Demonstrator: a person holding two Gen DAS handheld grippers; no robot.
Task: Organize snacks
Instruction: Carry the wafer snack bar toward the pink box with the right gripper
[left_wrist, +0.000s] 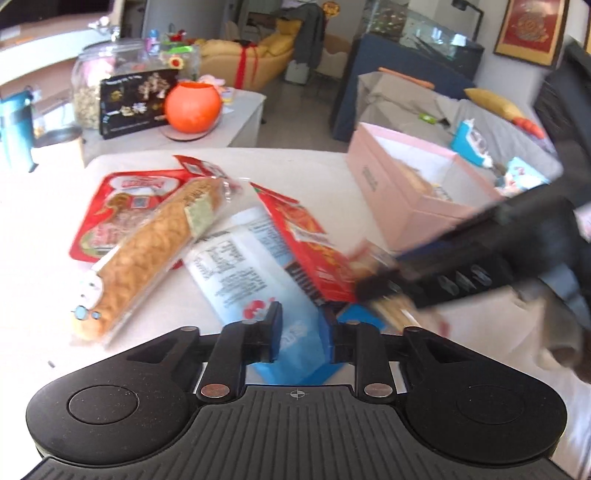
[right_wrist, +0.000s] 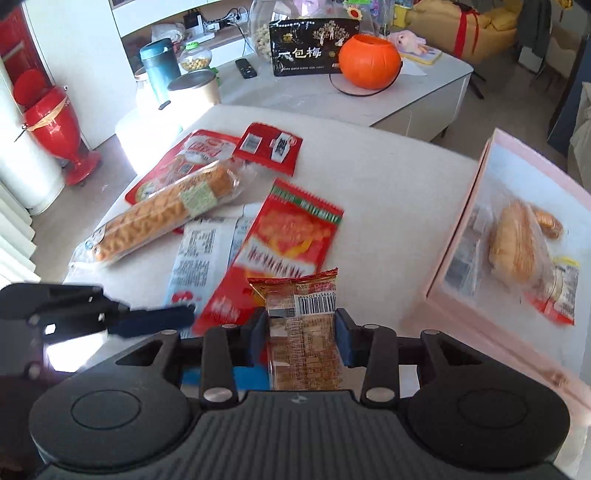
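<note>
Gripping a cracker pack (right_wrist: 303, 332), right hand-held gripper (right_wrist: 301, 341) left of the pink box (right_wrist: 458, 236) | left hand-held gripper (left_wrist: 303, 332) clamped on a blue-white packet (left_wrist: 291, 332) | both on the desk (right_wrist: 388, 177)

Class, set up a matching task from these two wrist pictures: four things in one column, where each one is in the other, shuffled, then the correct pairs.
Things
1. small brown barcoded cracker packet
2. white and blue plastic snack bag
3. long waffle-patterned bread in clear wrap
4. round orange pumpkin-shaped bucket

Places
A. on the far white table, beside a black box
B. clamped in the left gripper
C. lying across a flat red packet
D. clamped in the right gripper

Pairs: 1-D, 2-B, 3-C, 4-A
</note>
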